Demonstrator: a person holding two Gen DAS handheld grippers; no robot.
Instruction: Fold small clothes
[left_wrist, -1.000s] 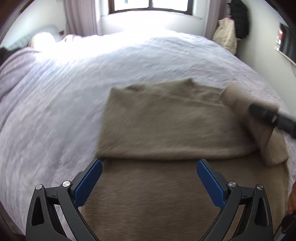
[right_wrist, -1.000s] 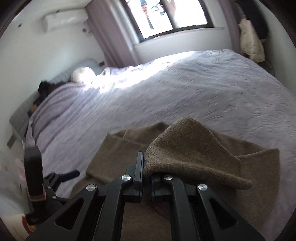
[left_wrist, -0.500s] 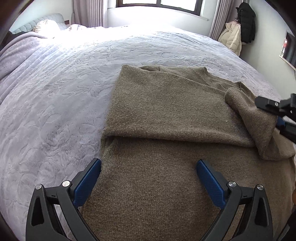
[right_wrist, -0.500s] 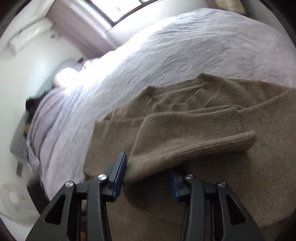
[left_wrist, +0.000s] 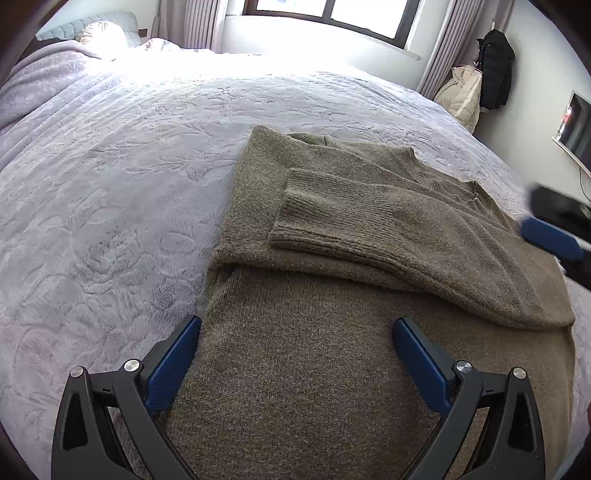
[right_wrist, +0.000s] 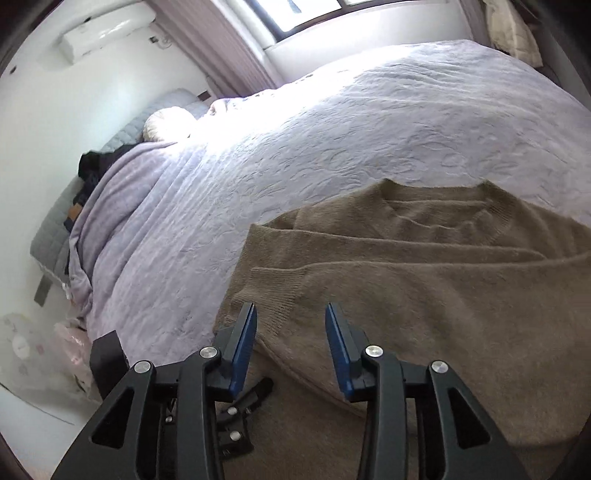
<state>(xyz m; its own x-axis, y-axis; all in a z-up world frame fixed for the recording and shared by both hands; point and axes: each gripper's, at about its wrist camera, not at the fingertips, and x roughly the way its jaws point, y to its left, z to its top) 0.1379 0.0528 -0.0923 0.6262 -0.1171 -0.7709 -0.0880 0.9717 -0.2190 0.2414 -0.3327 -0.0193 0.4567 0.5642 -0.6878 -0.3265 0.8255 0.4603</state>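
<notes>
An olive-brown knit sweater (left_wrist: 332, 350) lies flat on the bed, both sleeves folded across its chest. The top sleeve's ribbed cuff (left_wrist: 295, 221) points left. My left gripper (left_wrist: 295, 328) is open and empty, hovering over the sweater's lower body. My right gripper (right_wrist: 290, 314) is open and empty just above the folded sleeve's cuff (right_wrist: 280, 291); one of its blue fingertips (left_wrist: 550, 238) shows at the right edge of the left wrist view. The sweater (right_wrist: 443, 295) fills the right half of the right wrist view.
The sweater lies on a lilac embossed bedspread (left_wrist: 129, 166). Pillows (left_wrist: 99, 33) lie at the bed head. Coats (left_wrist: 480, 77) hang by the curtain at the right wall. Dark clothes (right_wrist: 92, 166) lie at the bed's far left side.
My right gripper carried the sleeve across the chest, opened and let it go. The sleeve now lies flat, and the gripper has drawn back. My left gripper stayed open over the lower body.
</notes>
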